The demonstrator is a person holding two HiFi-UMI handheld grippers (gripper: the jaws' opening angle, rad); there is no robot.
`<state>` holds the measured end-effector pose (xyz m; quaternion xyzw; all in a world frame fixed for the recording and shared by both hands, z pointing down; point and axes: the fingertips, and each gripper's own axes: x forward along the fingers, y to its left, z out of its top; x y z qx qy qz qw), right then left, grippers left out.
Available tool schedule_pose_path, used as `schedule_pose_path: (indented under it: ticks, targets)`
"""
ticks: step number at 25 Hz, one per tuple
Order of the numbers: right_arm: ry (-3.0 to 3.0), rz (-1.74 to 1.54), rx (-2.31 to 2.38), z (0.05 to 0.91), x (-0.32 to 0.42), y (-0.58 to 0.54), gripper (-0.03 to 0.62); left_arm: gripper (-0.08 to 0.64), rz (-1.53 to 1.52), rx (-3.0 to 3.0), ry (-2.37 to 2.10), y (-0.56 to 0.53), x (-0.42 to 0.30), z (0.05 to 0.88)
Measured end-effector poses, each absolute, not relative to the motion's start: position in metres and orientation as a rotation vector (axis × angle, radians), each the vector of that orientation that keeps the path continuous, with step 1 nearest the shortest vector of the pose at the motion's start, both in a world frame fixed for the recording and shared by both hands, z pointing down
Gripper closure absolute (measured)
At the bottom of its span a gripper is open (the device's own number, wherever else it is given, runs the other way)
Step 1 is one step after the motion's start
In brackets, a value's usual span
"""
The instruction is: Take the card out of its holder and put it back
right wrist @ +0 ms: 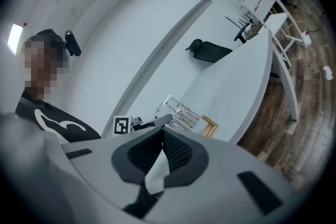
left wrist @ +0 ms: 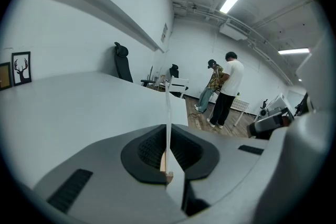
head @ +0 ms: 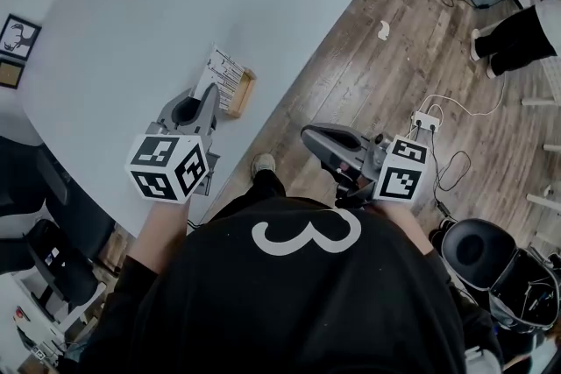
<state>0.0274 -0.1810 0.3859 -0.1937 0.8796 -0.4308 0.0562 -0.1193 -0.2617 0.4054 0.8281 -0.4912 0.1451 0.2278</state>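
Note:
A white printed card (head: pixel 224 73) stands upright in a small wooden holder (head: pixel 241 95) near the white table's (head: pixel 131 4) front edge. My left gripper (head: pixel 210 92) reaches to the card's near edge. In the left gripper view the card (left wrist: pixel 168 107) runs edge-on straight between the dark pads (left wrist: pixel 149 149), which are closed on it, and the wooden holder (left wrist: pixel 166 171) shows at its foot. My right gripper (head: pixel 308 134) hangs off the table over the wood floor, shut and holding nothing. The right gripper view shows the card (right wrist: pixel 181 112) and holder (right wrist: pixel 210 125) beyond its closed jaws.
Two framed pictures (head: pixel 17 35) stand at the table's left. A power strip with cables (head: pixel 427 120) lies on the floor, and a black chair (head: pixel 478 250) stands at lower right. Two people (left wrist: pixel 226 89) stand far across the room.

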Motion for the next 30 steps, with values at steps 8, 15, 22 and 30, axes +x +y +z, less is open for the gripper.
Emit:
schedule_pose_path:
  ticks: [8, 15, 22, 30]
  targets:
    - [2.674, -1.306, -0.579, 0.387, 0.027, -0.179, 0.581, 0.535, 0.414, 2.270, -1.359, -0.261, -0.118, 0.410]
    - [2.675, -1.305, -0.591, 0.388, 0.028, -0.179, 0.581, 0.535, 0.442, 2.263, -1.358, -0.261, -0.116, 0.421]
    - [2.660, -1.323, -0.605, 0.391, 0.029, -0.179, 0.581, 0.535, 0.472, 2.248, -1.347, -0.263, -0.112, 0.435]
    - [2.648, -1.327, -0.607, 0.394, 0.031, -0.178, 0.581, 0.535, 0.520, 2.226, -1.343, -0.264, -0.109, 0.454]
